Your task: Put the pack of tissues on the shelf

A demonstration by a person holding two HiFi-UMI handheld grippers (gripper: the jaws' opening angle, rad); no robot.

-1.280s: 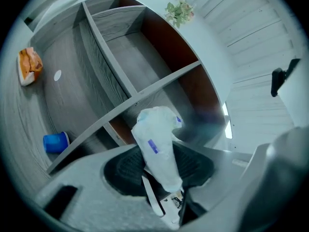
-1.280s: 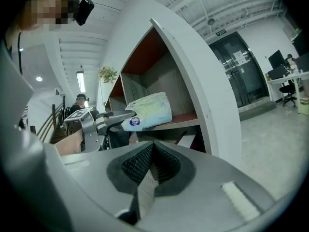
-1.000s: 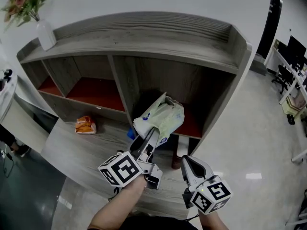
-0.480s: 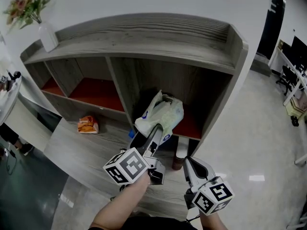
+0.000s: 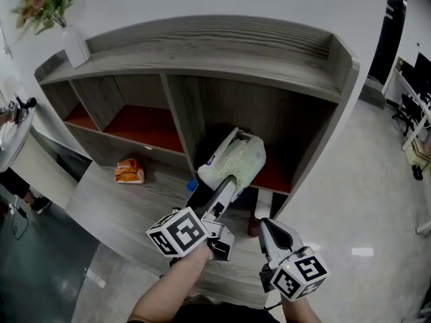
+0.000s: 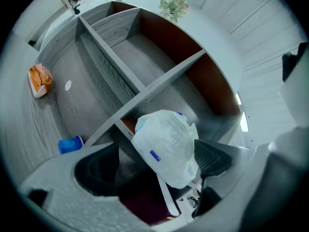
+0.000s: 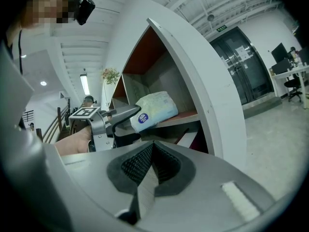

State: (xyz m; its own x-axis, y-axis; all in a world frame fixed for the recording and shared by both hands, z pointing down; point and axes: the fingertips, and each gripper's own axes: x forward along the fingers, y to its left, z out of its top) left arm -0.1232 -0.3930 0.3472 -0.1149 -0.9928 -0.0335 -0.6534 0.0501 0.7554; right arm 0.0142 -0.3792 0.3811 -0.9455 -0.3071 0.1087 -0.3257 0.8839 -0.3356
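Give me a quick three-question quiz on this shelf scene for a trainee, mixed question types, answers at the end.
1. True or false: the pack of tissues lies on the red board in the right-hand compartment of the shelf unit.
2. The right gripper is: A) shut on the pack, B) shut and empty, C) open around a cup.
3. What stands on top of the shelf unit, at the left end in the head view?

Key:
1. True. The jaws of the left gripper have just been opening and stand apart with the pack between them.
2. B.
3. A white vase of flowers.
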